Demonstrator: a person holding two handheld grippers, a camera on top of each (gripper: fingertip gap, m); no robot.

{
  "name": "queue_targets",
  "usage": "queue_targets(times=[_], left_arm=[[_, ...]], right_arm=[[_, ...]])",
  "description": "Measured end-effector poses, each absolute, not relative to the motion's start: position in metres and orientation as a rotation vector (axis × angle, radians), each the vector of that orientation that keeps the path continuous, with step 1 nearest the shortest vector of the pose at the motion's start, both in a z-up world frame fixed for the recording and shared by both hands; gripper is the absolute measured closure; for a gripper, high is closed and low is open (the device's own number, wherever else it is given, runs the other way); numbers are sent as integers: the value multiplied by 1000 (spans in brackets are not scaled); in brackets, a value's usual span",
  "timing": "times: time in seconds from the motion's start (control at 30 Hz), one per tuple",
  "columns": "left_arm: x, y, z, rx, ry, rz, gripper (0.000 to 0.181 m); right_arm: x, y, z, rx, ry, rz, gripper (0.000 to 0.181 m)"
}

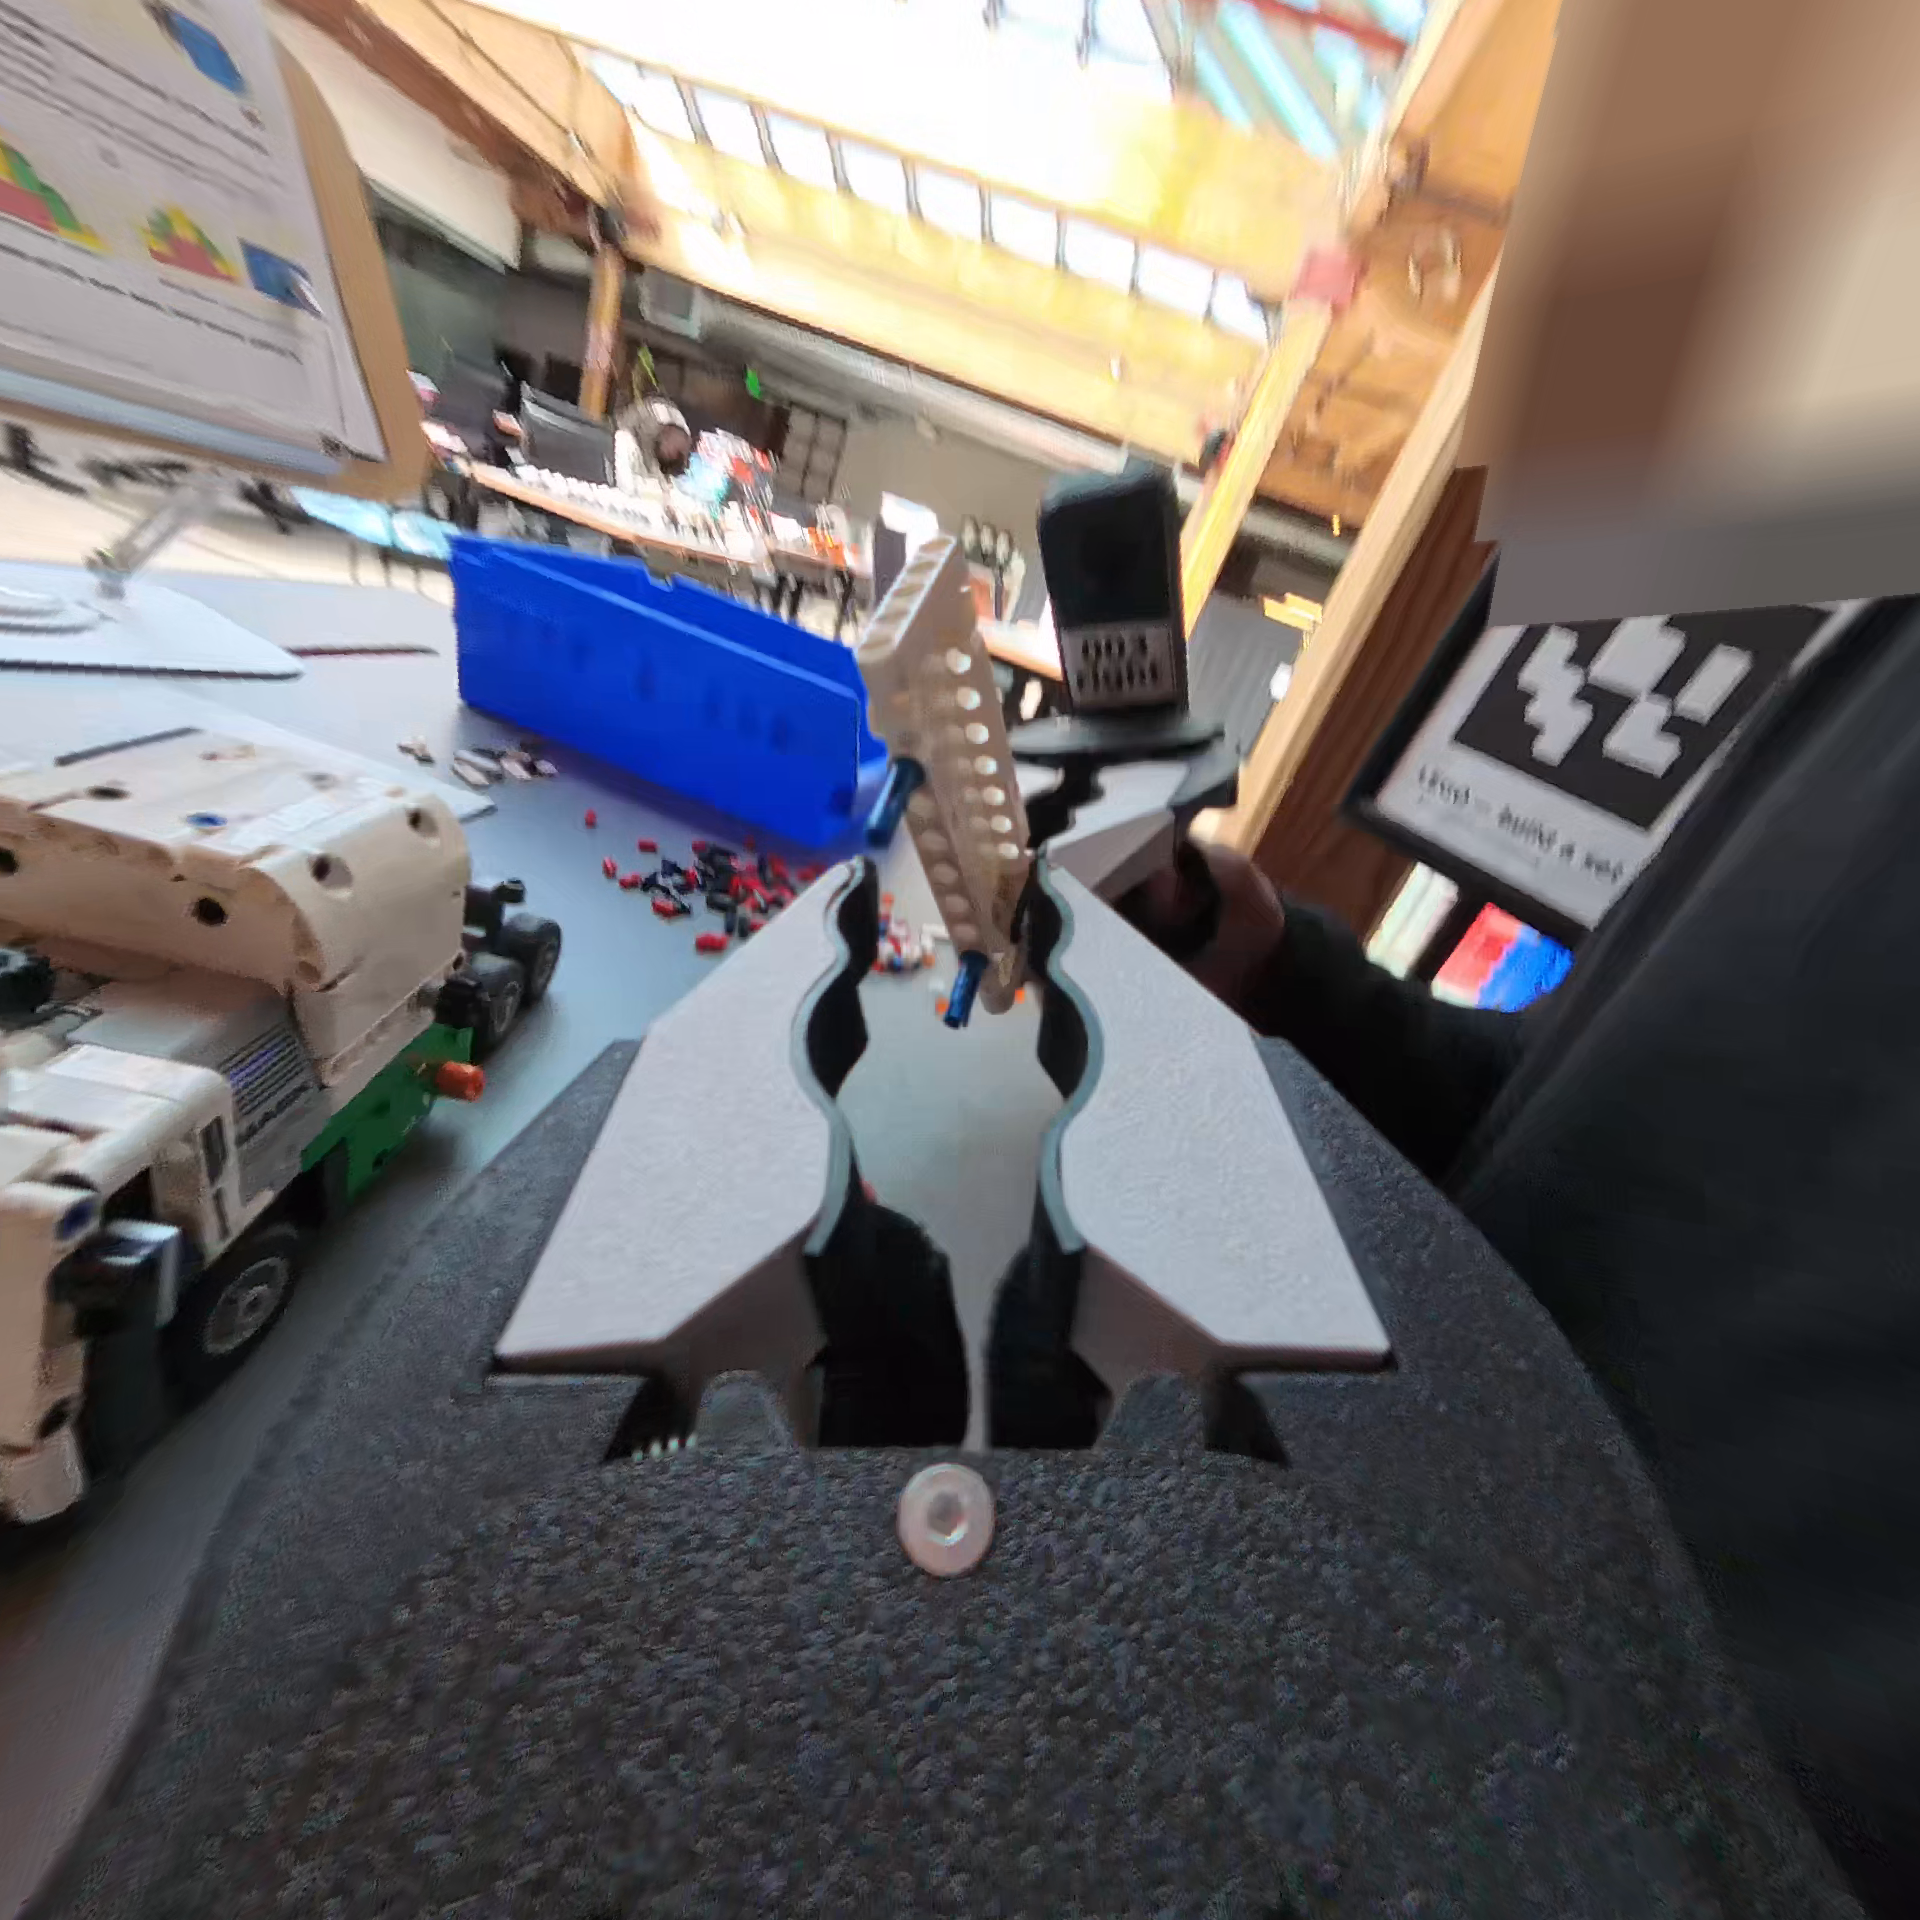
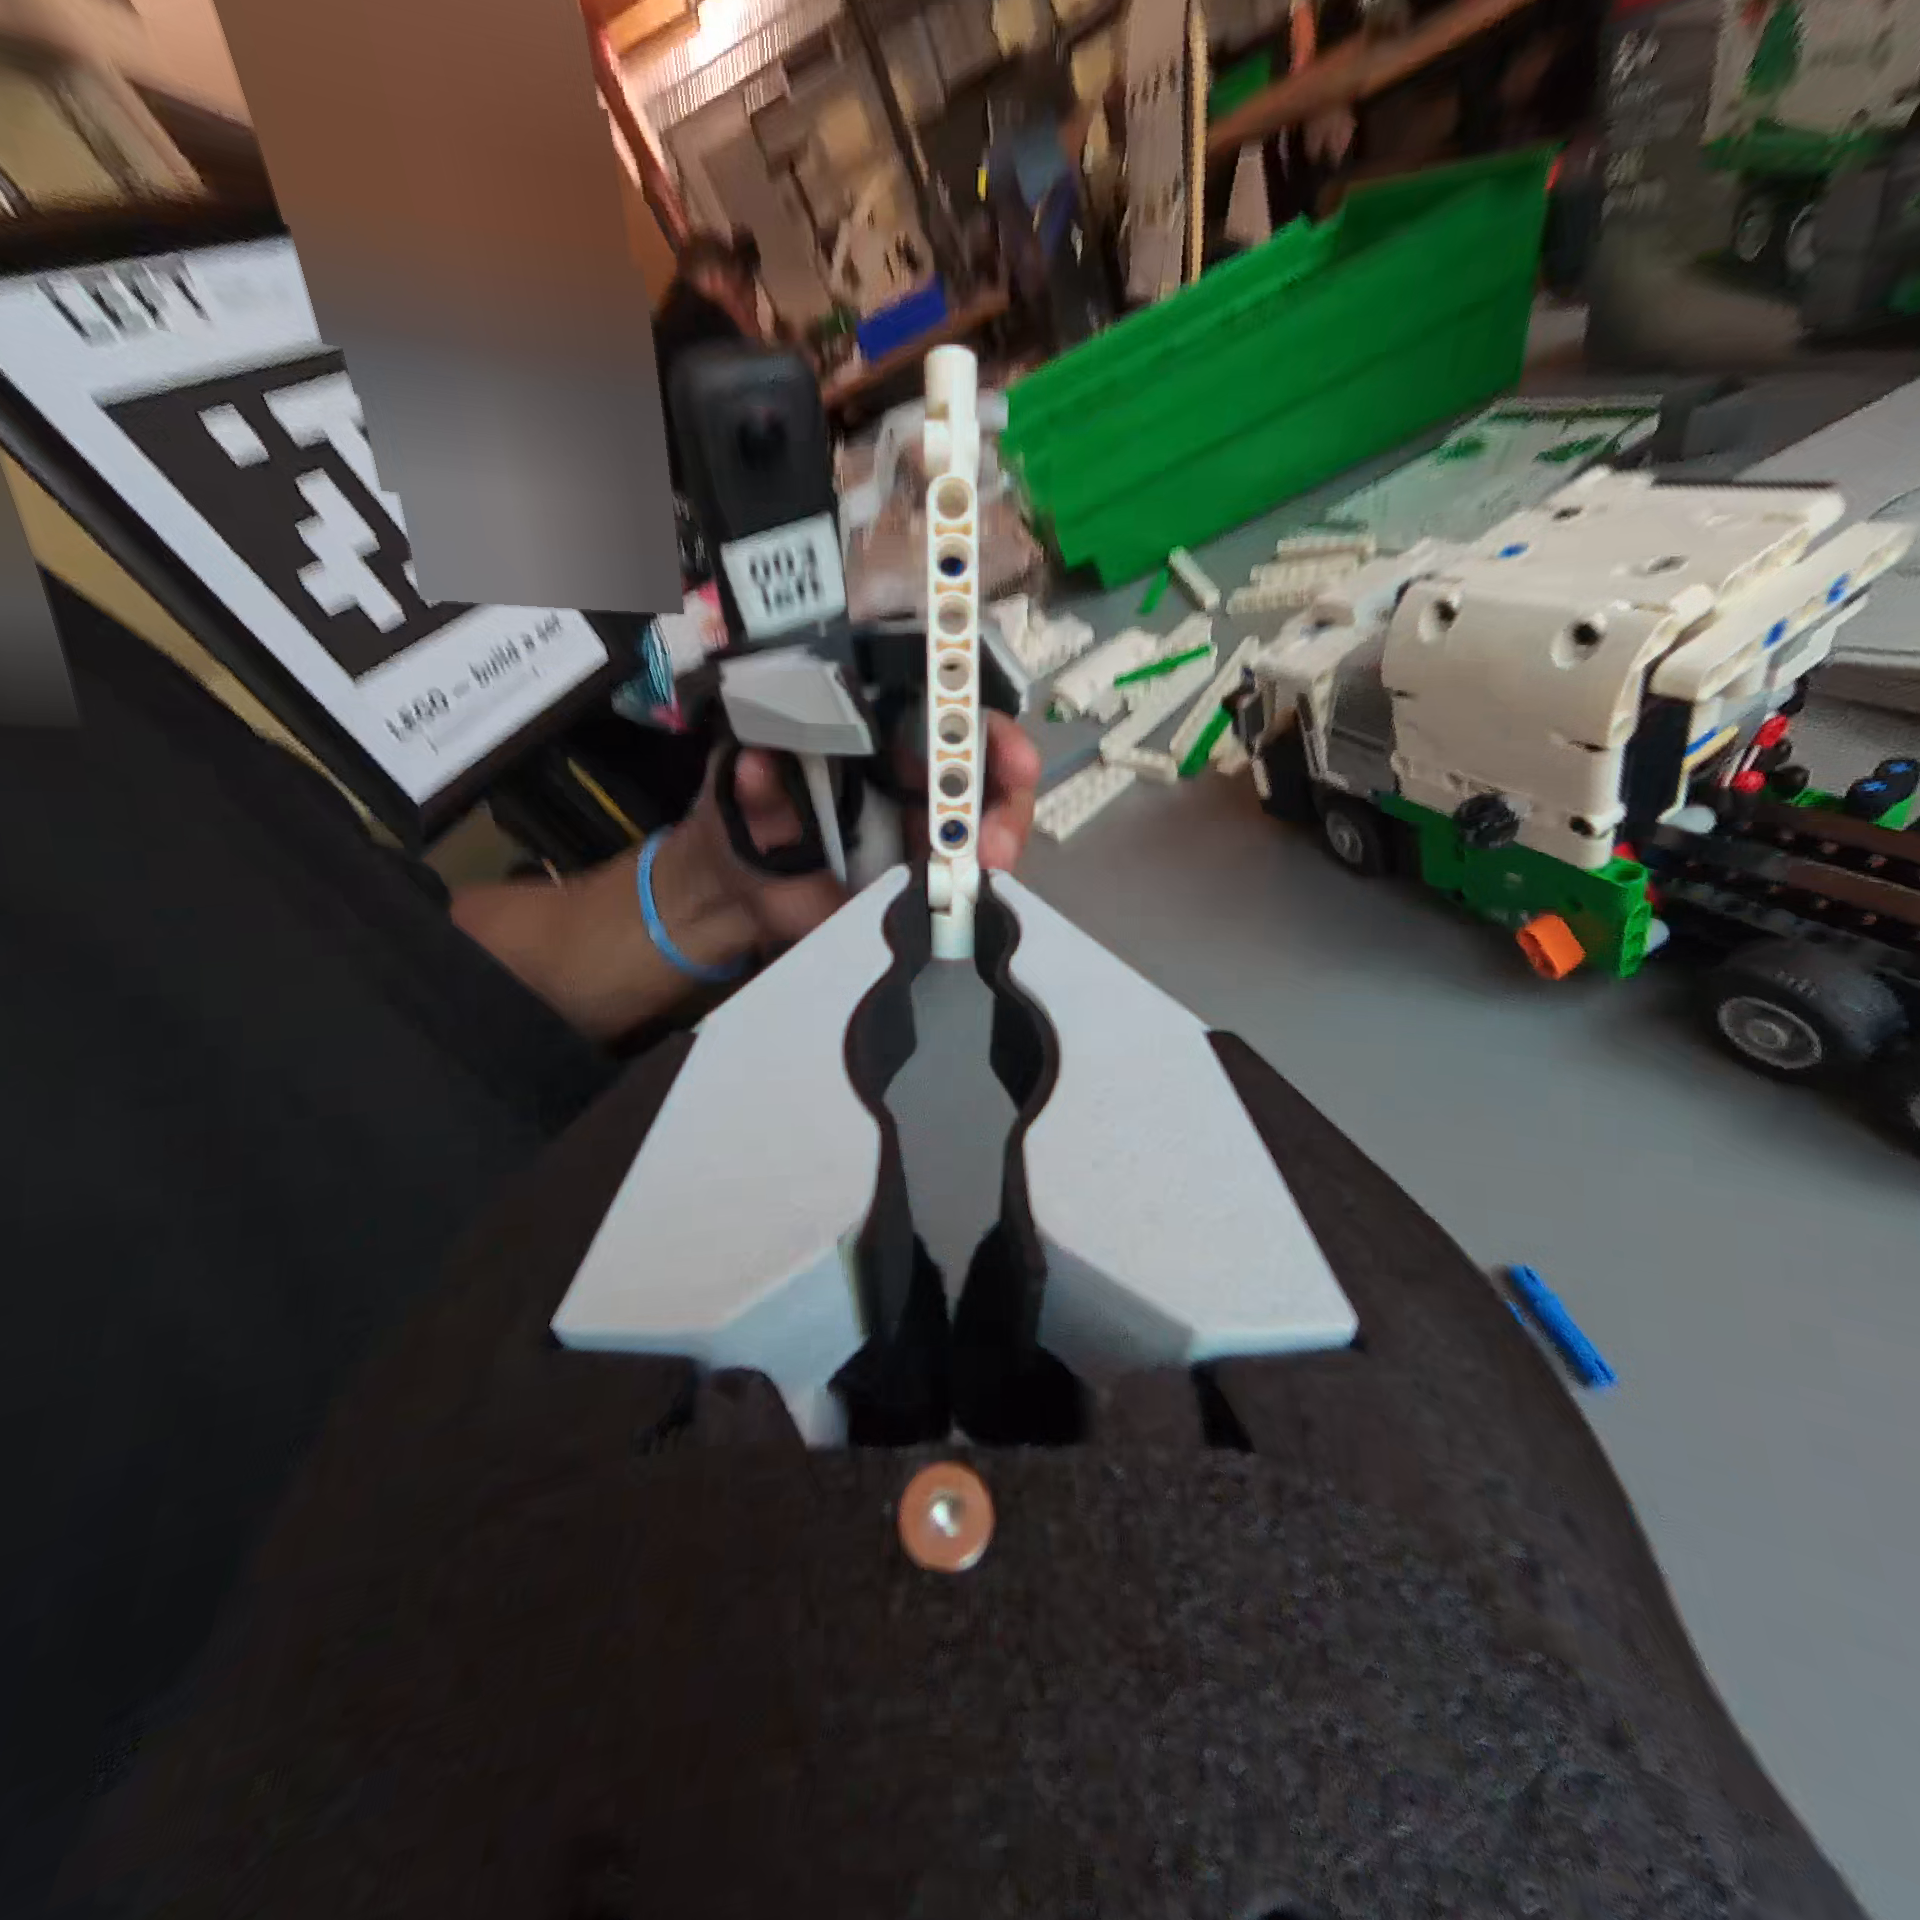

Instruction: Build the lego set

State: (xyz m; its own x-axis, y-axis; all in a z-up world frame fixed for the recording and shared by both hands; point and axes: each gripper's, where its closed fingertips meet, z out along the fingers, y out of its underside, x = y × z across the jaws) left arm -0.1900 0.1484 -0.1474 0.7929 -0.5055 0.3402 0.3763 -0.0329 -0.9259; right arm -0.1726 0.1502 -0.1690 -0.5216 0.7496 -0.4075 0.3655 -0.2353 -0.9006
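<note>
One long white plastic lego beam with a row of round holes is getting pinched at its bottom end by the right gripper, standing upright over the grey table. Left gripper is sitting with jaws apart, probably just touching the beam, blue pins poking out of it.

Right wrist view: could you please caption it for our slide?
Right gripper pinching a white perforated plastic beam upright above the grey table, beside the white-and-green brick truck.

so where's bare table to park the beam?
Free: grey table between the right gripper and the truck, bordered by a loose blue piece. Crowded: white and green parts by the green bin; red and dark pins by the blue bin.
</note>
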Motion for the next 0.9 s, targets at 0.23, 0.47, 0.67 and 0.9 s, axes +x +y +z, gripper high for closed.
queue_targets(times=[0.23,0.47,0.67,0.9], left_arm=[[-168,127,-176,-1788,595,-639,155],[-161,129,-165,-1676,538,-743,167],[-157,124,-167,-1667,537,-746,174],[-157,116,-174,-1700,573,-706,175]], right_arm=[[-143,134,-204,-1209,-2222,1435,175],[-141,129,-212,-1229,-2220,1421,175],[-141,126,-215,-1215,-2252,1385,175],[-141,126,-214,-1204,-2240,1383,175]])
